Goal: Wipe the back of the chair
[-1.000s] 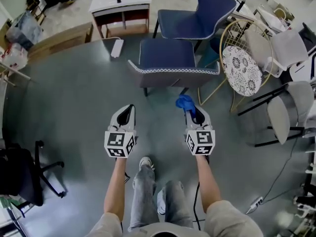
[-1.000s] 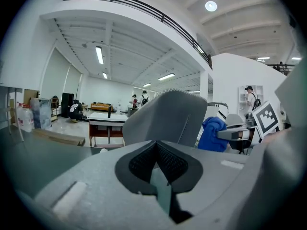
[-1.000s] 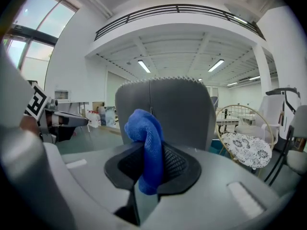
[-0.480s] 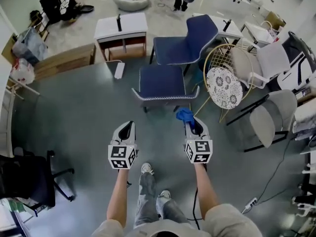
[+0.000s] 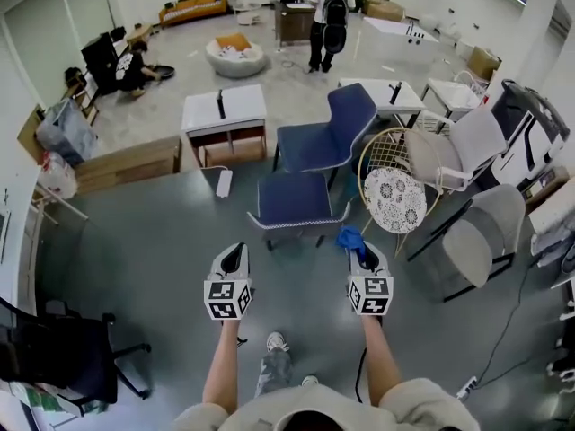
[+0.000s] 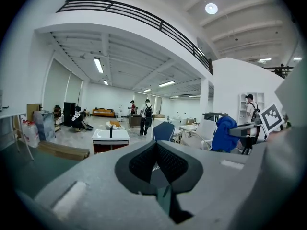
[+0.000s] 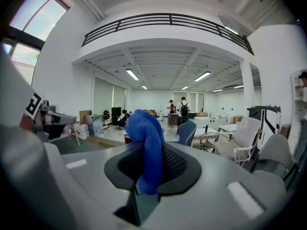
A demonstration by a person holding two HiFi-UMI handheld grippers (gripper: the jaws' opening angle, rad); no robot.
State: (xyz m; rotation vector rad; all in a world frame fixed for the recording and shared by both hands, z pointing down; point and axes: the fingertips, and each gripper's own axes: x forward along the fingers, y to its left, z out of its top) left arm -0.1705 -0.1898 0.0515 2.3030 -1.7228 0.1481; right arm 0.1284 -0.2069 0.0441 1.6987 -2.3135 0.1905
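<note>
The nearest chair [image 5: 295,202] has a blue seat, and its grey back [image 5: 298,228] faces me. My right gripper [image 5: 360,251] is shut on a blue cloth [image 5: 349,238], held just right of that chair's back and short of it. The cloth [image 7: 147,140] sticks up between the jaws in the right gripper view. My left gripper [image 5: 233,259] is shut with nothing in it, left of the chair's back. In the left gripper view the dark pads [image 6: 144,163] meet, and the cloth [image 6: 224,134] shows at the right. Both grippers point level across the room.
A second blue chair [image 5: 329,133] stands behind the first. A gold wire chair with a patterned cushion [image 5: 395,197] and grey and white chairs [image 5: 473,239] crowd the right. A white low table [image 5: 225,111] is behind, a black office chair [image 5: 56,353] at lower left, and people [image 5: 333,12] far back.
The head view has lifted, so the chair looks smaller and farther away and the far room shows. Both grippers stay side by side, with the cloth still in the right one.
</note>
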